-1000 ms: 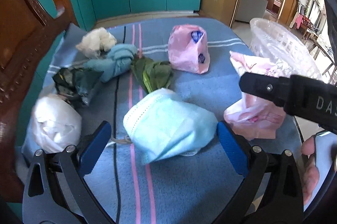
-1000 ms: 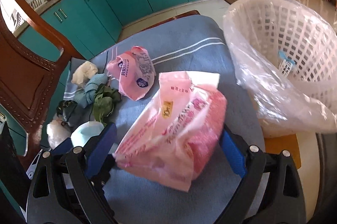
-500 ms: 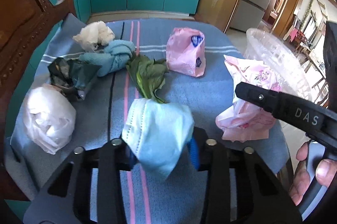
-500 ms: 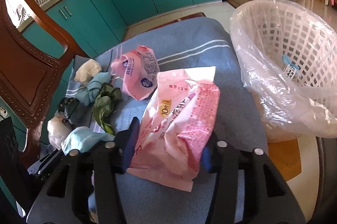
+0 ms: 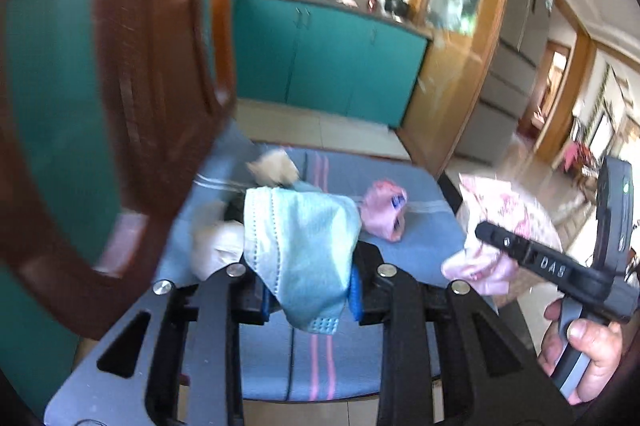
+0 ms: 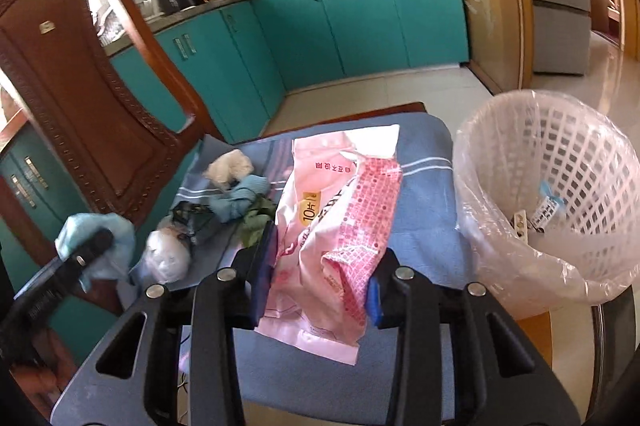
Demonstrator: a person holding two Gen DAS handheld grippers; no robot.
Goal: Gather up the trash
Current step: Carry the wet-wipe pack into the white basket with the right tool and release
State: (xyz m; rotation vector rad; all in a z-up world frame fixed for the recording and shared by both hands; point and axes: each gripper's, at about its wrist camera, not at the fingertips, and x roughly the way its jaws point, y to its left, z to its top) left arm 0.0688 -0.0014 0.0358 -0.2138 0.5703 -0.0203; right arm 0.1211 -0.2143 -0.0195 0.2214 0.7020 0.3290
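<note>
Both grippers loaded, trash lifted clear of the blue cloth.

Left wrist view: my left gripper [image 5: 312, 300] is clamped on the face mask [image 5: 298, 250]. Right wrist view: my right gripper [image 6: 320, 276] jaws are closing on the pink wrapper [image 6: 332, 226] between them; the lined basket [image 6: 560, 201] sits right of it.

Both wrist cameras look forward and down along their fingers, close over the blue striped cloth [image 5: 416, 246], towards the teal cabinets [image 6: 360, 21]. The left view sits nearer the wooden chair back [image 5: 132, 73], the right nearer the white basket [image 6: 560, 193]. Both share the cloth and its litter.
</note>
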